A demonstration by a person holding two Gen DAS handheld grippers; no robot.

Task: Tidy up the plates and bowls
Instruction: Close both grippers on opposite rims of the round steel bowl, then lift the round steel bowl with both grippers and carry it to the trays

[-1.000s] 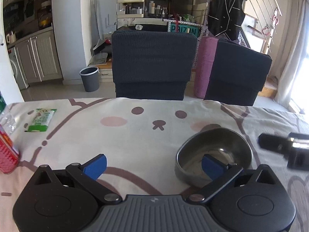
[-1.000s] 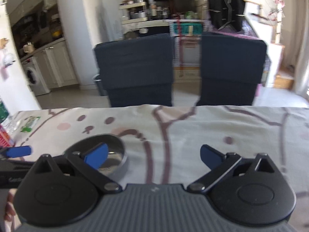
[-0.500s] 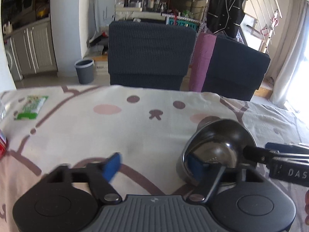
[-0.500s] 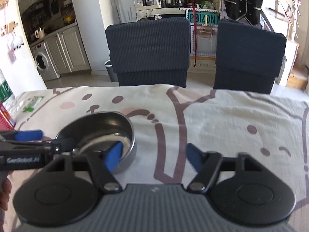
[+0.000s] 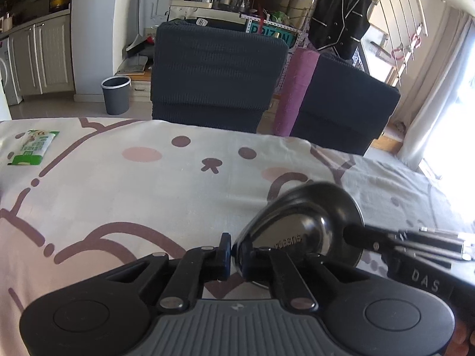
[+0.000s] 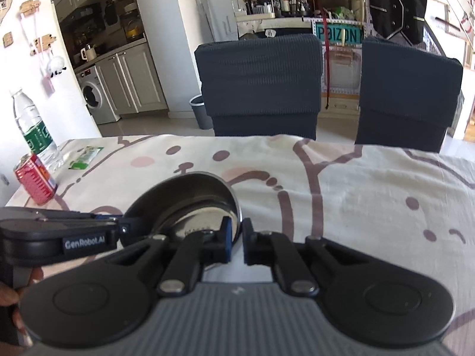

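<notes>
Both the left gripper (image 5: 234, 252) and right gripper (image 6: 236, 244), just closed, pinch opposite rims of the steel bowl (image 6: 196, 204), which could slip from such thin grips if lifted unevenly.

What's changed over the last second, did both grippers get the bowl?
Yes. Both grippers have just been closing: the left gripper now pinches the bowl rim on its side, the right gripper the opposite rim. The bowl looks tipped now rather than flat. The can, bottle and packet stayed put.
</notes>
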